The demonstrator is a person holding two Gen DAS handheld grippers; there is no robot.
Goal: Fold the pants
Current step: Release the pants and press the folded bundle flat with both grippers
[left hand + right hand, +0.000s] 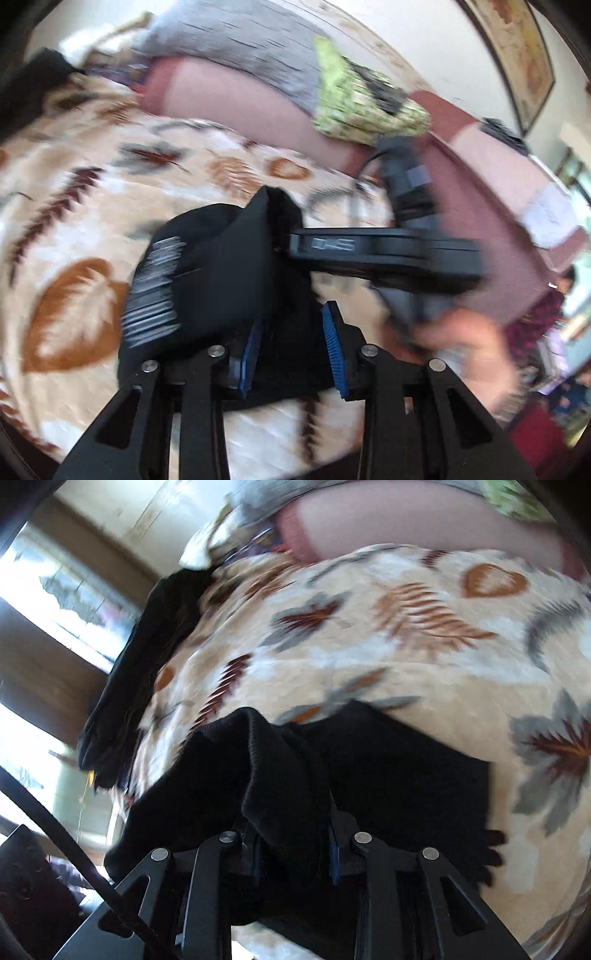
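The black pants (221,280) lie bunched on a cream bedspread with a leaf pattern (85,206). A white striped label (155,291) shows on the cloth. My left gripper (291,350) has its blue pads (332,347) on either side of a fold of the black cloth and grips it. My right gripper comes in from the right in the left wrist view (369,254) and holds the same bundle. In the right wrist view my right gripper (291,842) is shut on a thick fold of the pants (288,775), lifted off the bedspread (406,635). Both views are motion-blurred.
A pink bolster (236,99), a grey pillow (236,40) and a green patterned cushion (351,99) lie at the head of the bed. Another dark garment (147,657) lies at the bed's left edge by a window (62,590). A framed picture (517,48) hangs on the wall.
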